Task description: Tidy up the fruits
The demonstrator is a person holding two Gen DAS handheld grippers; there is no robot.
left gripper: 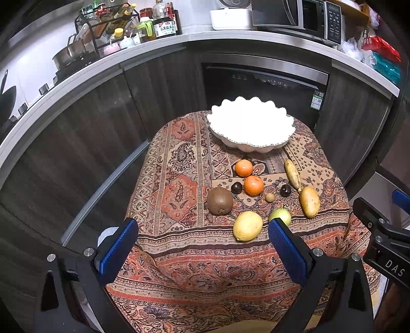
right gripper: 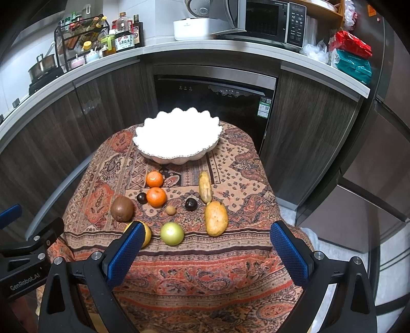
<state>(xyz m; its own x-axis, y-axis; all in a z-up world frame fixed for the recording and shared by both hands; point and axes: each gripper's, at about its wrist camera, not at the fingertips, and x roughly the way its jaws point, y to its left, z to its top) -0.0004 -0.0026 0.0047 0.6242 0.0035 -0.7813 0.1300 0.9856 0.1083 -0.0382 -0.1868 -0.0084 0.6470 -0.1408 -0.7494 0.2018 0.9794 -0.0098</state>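
A white scalloped bowl (left gripper: 249, 128) (right gripper: 178, 139) stands empty at the far end of a paisley-cloth table (left gripper: 179, 179). In front of it lie two oranges (left gripper: 244, 167) (left gripper: 253, 185), a kiwi (left gripper: 219, 200), a lemon (left gripper: 247, 226), a green fruit (left gripper: 281, 214), a mango (left gripper: 310, 201), a small banana (left gripper: 293, 174), two dark plums (left gripper: 236, 187) (left gripper: 285, 190) and a tiny brown fruit (left gripper: 269, 197). My left gripper (left gripper: 202, 246) is open and empty above the near edge. My right gripper (right gripper: 205, 249) is open and empty, near the green fruit (right gripper: 172, 233) and mango (right gripper: 216, 221).
Dark cabinets and a built-in dishwasher (right gripper: 215, 107) stand behind the table. The counter holds a bottle rack (left gripper: 110, 28), a pot (left gripper: 66, 55), a rice cooker (left gripper: 230, 14), a microwave (right gripper: 269, 21) and bags (right gripper: 351, 56). A fridge (right gripper: 384, 153) is at the right.
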